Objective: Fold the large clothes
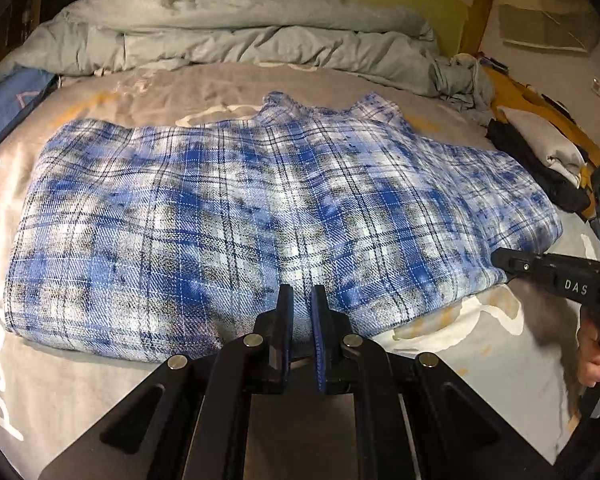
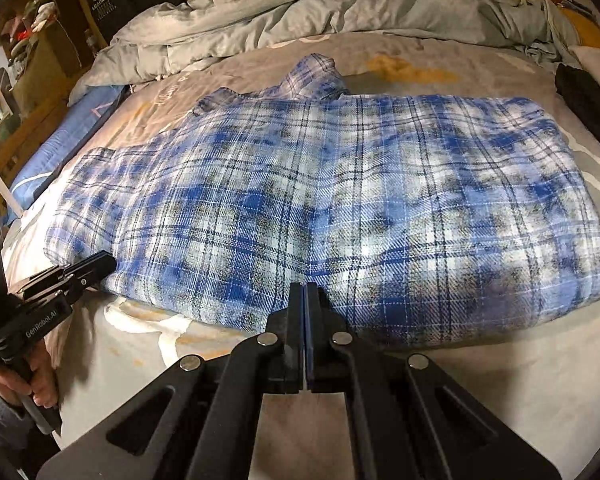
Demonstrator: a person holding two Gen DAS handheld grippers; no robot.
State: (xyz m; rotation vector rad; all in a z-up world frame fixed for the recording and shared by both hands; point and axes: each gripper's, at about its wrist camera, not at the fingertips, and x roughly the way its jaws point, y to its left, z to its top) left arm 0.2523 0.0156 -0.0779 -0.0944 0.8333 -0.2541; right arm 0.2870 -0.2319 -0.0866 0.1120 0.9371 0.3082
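A blue, white and grey plaid shirt [image 1: 260, 208] [image 2: 360, 200] lies folded flat on the bed, collar at the far side. My left gripper [image 1: 302, 292] sits at its near edge, jaws a narrow gap apart with plaid cloth filling the gap. In the right wrist view the left gripper [image 2: 110, 262] meets the shirt's near left edge. My right gripper [image 2: 304, 286] is over the near edge with its pads pressed together and no cloth showing between them. From the left wrist view, the right gripper [image 1: 498, 258] touches the shirt's near right edge.
A rumpled grey duvet [image 1: 228, 28] is heaped across the far side of the grey printed sheet [image 1: 480, 360]. A blue mat [image 2: 56, 152] lies on the left. Dark and light clothes [image 1: 548, 164] are piled on the right. A hand [image 1: 592, 352] grips the right handle.
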